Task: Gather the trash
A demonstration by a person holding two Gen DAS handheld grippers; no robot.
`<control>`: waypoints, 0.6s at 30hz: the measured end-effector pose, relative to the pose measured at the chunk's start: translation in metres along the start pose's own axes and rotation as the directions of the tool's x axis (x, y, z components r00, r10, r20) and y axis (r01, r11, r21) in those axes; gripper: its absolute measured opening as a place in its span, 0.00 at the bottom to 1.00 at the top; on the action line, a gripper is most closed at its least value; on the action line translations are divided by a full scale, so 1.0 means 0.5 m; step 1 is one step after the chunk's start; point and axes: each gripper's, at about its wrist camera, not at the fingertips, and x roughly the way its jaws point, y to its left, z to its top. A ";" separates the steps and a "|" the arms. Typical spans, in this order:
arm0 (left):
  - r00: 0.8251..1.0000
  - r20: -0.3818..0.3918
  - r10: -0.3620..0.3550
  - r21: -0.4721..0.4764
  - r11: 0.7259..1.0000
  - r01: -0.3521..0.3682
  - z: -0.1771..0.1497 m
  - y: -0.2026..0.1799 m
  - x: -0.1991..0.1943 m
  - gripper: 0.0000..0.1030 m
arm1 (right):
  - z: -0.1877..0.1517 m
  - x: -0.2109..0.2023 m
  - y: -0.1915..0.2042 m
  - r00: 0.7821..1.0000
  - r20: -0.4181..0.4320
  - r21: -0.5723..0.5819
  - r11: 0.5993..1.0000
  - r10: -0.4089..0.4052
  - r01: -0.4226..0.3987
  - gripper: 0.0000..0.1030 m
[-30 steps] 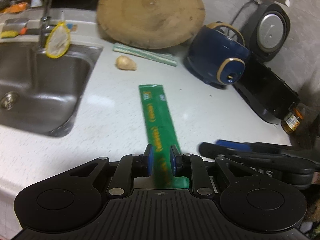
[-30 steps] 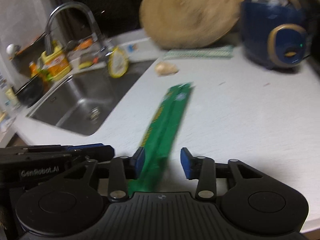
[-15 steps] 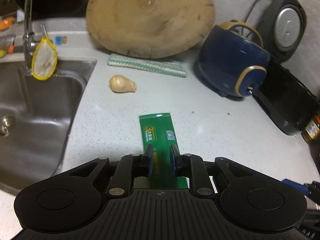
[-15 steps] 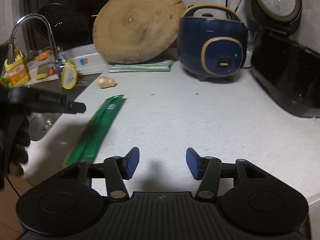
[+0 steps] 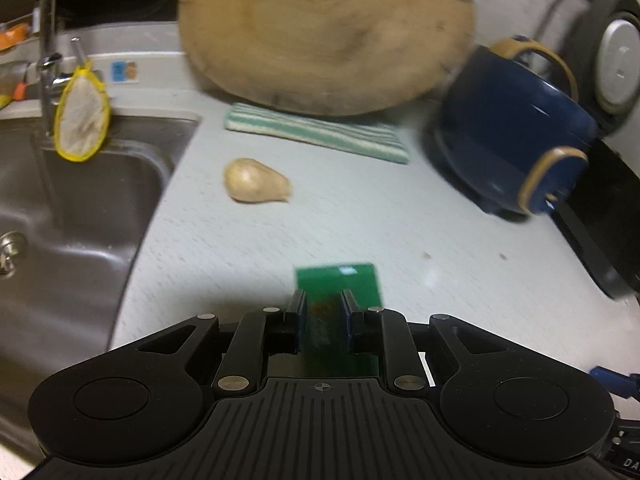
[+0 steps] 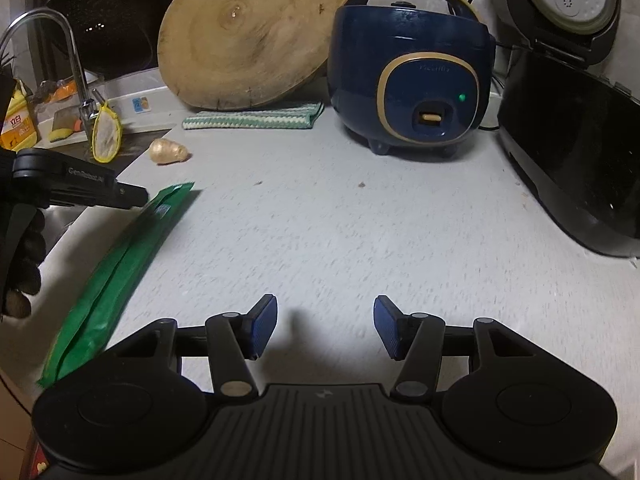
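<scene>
A long green wrapper is clamped between the blue pads of my left gripper, which is shut on it just above the white counter. Only a short end sticks out past the fingers. In the right wrist view the same green wrapper runs slanting down the left side, with the left gripper holding it near its far end. A gloved hand carries that gripper. My right gripper stands open over bare counter, right of the wrapper, with nothing between its pads.
A pale ginger-like lump lies by the sink. A striped cloth and a round wooden board stand behind it. The blue rice cooker and a black cooker with its lid up fill the right.
My right gripper let go of the green wrapper, opened wide and swung right, away from it. Much less of the wrapper now shows beyond the left fingers, which have moved toward the board.
</scene>
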 end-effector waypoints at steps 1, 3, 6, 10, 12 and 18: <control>1.000 -0.008 0.006 -0.012 1.000 -0.006 0.006 0.006 0.005 0.20 | 0.007 0.008 -0.007 1.000 -0.003 0.004 1.000 0.004 -0.004 0.54; 1.000 -0.008 0.010 -0.048 0.999 -0.011 0.016 0.016 0.010 0.20 | 0.024 0.026 -0.020 1.000 -0.009 0.012 1.000 0.015 -0.015 0.54; 0.999 0.041 0.021 -0.080 0.997 -0.018 0.030 0.026 0.001 0.20 | 0.052 0.046 -0.031 0.999 -0.005 0.005 0.999 0.046 -0.046 0.54; 0.986 0.149 0.079 -0.142 0.988 -0.057 0.061 0.055 -0.022 0.20 | 0.081 0.064 -0.026 0.996 -0.004 -0.035 0.996 0.086 -0.086 0.55; 0.977 0.184 0.107 -0.175 0.982 -0.074 0.079 0.071 -0.027 0.20 | 0.091 0.073 -0.016 0.994 -0.003 -0.062 0.992 0.109 -0.109 0.57; 0.970 0.223 0.100 -0.330 0.944 -0.022 0.125 0.133 0.018 0.20 | 0.103 0.118 0.025 0.983 -0.049 -0.100 0.979 0.175 -0.179 0.58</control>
